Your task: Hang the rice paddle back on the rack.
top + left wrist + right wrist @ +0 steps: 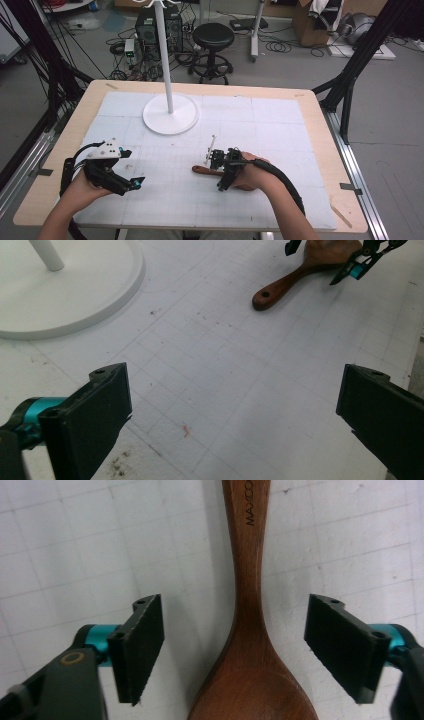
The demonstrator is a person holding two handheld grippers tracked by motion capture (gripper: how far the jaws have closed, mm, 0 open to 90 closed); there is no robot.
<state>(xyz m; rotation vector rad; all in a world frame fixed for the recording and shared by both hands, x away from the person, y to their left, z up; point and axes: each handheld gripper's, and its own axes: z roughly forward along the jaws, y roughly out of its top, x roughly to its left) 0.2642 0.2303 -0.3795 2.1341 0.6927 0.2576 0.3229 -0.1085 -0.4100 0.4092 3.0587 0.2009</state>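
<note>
A dark wooden spoon (201, 170) lies flat on the white gridded mat, handle to the left in the high view. My right gripper (219, 173) hangs over its neck. In the right gripper view the two pads stand on either side of the spoon (248, 605) where handle widens into bowl, with a gap on each side, so the right gripper (245, 645) is open. My left gripper (134, 167) rests at the mat's left front, open, with nothing but bare mat between its wide jaws (235, 405). From there the spoon (295, 277) lies far off at the upper right.
A white stand with a round base (170, 114) and a tall pole rises at the back of the mat; its base (75, 290) is ahead-left of the left gripper. The wooden table (60, 145) borders the mat. A stool and cables are on the floor beyond.
</note>
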